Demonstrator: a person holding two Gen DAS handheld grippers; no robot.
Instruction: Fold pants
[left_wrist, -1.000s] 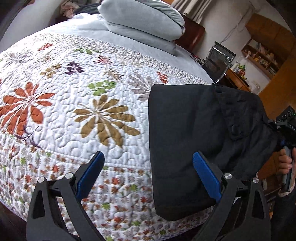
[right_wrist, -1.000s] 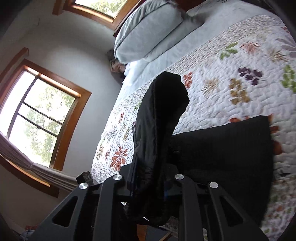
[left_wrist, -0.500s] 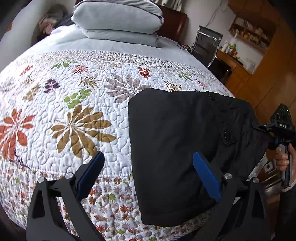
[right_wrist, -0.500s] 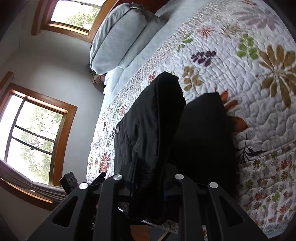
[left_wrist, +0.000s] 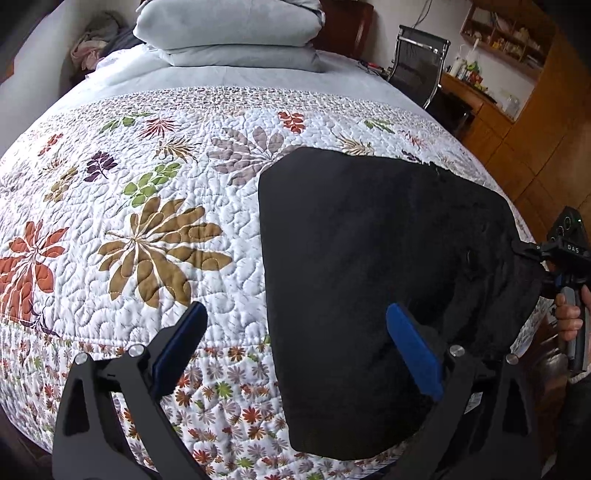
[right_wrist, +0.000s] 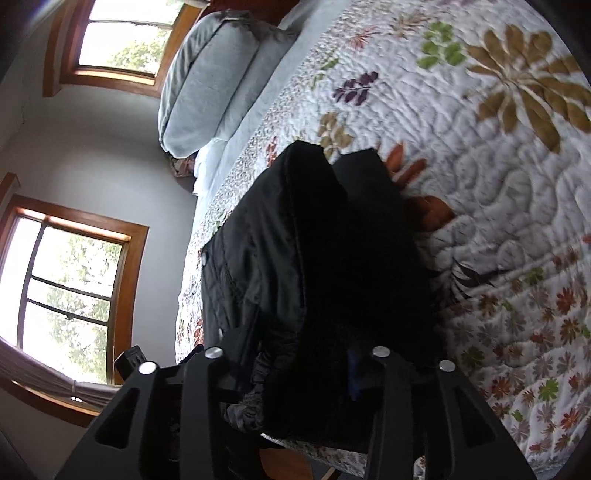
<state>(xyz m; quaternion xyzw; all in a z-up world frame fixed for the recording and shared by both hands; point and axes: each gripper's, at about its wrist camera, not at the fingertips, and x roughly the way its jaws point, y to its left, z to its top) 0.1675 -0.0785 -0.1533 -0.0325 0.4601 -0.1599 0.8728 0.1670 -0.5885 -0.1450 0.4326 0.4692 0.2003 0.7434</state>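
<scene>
On the right hand-held gripper (left_wrist: 526, 258), lettered "DAS", loosening jaws straddle black pants (left_wrist: 369, 251); left hand-held gripper (left_wrist: 295, 350) gapes empty.

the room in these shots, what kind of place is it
Most likely a home bedroom: a bed under a floral quilt, stacked grey pillows at its head, wood-framed windows, and a desk with a chair beside it. Black pants lie on the quilt.

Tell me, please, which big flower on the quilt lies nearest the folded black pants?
The grey-purple flower: the pants cover its petal tips, whereas the brown flower stands clear of them.
</scene>
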